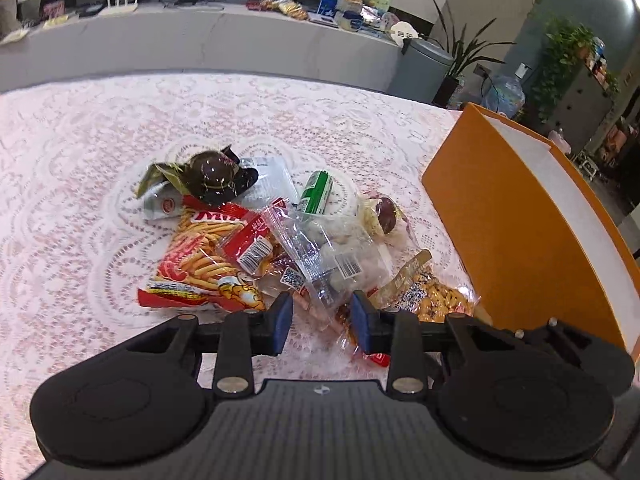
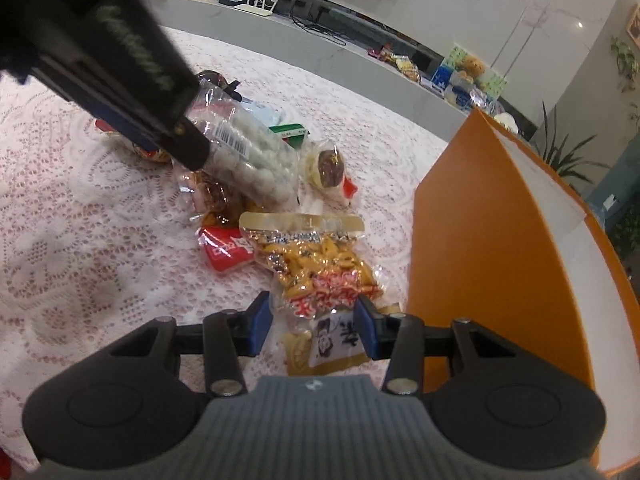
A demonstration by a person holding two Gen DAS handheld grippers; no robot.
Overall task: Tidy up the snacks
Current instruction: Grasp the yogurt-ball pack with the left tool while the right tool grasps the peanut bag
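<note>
The left gripper (image 1: 321, 322) is spread wide over a clear plastic bag of white balls (image 1: 340, 256). The right gripper (image 2: 313, 324) straddles, fingers apart, a yellow peanut packet (image 2: 320, 272); a tall orange box (image 2: 488, 248) stands at three o'clock.

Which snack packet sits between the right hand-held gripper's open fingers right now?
The clear packet of yellow beans with red print, beside the orange box. It lies between the right hand-held gripper fingers; the other packets are farther off.

Left gripper (image 1: 321, 318) jaws apart, blue pads (image 1: 283, 320) straddling near corner of clear bag of pale balls (image 1: 334, 254). Red stick-snack bag (image 1: 208, 260) ahead-left of fingers. Peanut pack (image 1: 436, 296) just right of right finger. Green roll (image 1: 317, 192) farther ahead. Orange box (image 1: 516, 224) far right. Lace tablecloth (image 1: 80, 200) underneath.
</note>
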